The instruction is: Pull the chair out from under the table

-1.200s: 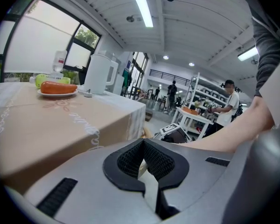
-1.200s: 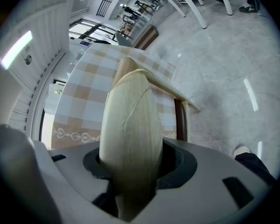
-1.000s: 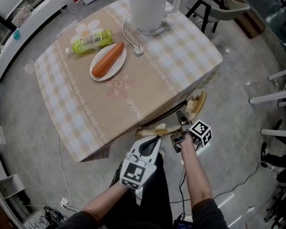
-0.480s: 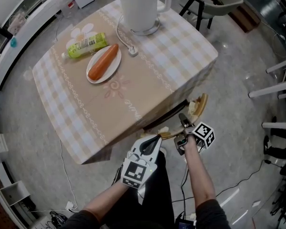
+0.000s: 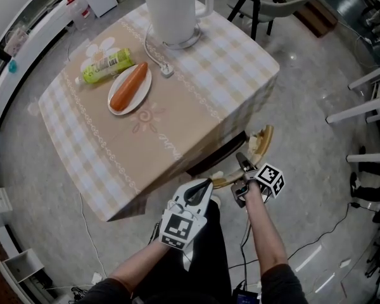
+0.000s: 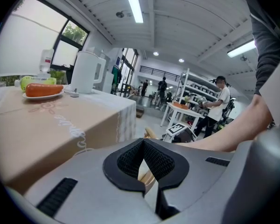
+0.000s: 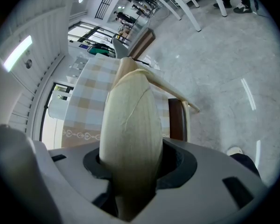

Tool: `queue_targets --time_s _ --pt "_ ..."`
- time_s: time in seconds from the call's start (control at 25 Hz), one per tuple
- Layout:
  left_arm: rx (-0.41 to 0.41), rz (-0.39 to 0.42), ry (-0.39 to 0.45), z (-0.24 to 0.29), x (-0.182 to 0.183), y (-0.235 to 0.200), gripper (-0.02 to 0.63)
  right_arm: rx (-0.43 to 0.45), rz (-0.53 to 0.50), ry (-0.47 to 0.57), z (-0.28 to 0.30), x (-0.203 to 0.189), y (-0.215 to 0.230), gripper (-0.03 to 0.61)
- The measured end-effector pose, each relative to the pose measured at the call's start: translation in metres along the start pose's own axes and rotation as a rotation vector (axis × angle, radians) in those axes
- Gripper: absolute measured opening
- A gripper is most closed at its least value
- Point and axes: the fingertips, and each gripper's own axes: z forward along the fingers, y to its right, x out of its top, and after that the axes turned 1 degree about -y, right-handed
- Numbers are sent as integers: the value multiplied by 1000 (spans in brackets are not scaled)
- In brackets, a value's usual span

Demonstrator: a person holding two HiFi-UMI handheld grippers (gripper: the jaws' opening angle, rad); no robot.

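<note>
The chair's pale curved wooden back rail [image 5: 261, 142] juts from under the checked tablecloth [image 5: 196, 106], with its dark seat [image 5: 218, 157] just showing below the cloth's edge. My right gripper [image 5: 242, 163] is shut on that rail. In the right gripper view the rail [image 7: 130, 120] fills the wide gap of the right gripper [image 7: 130, 171]. My left gripper [image 5: 206, 183] sits at the rail's near left end. In the left gripper view the pads of the left gripper [image 6: 143, 164] meet at the tips, and a sliver of wood [image 6: 147, 178] shows in the gap behind them.
On the table stand a white kettle [image 5: 171, 8], a plate [image 5: 128, 87] with a long orange food item and a green bottle [image 5: 107, 65]. Another chair [image 5: 272, 5] is beyond the table and white furniture legs [image 5: 367, 106] are at the right. Cables [image 5: 316, 246] lie on the floor.
The right gripper has drawn the back rail a little away from the table, and more of the dark seat shows. The left gripper has stayed by the rail's end.
</note>
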Motion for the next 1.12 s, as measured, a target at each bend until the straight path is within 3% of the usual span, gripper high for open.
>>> queue_targets --time_s 1.12 --pt "-103 80 -31 19 2 41 9 0 13 17 -50 10 41 207"
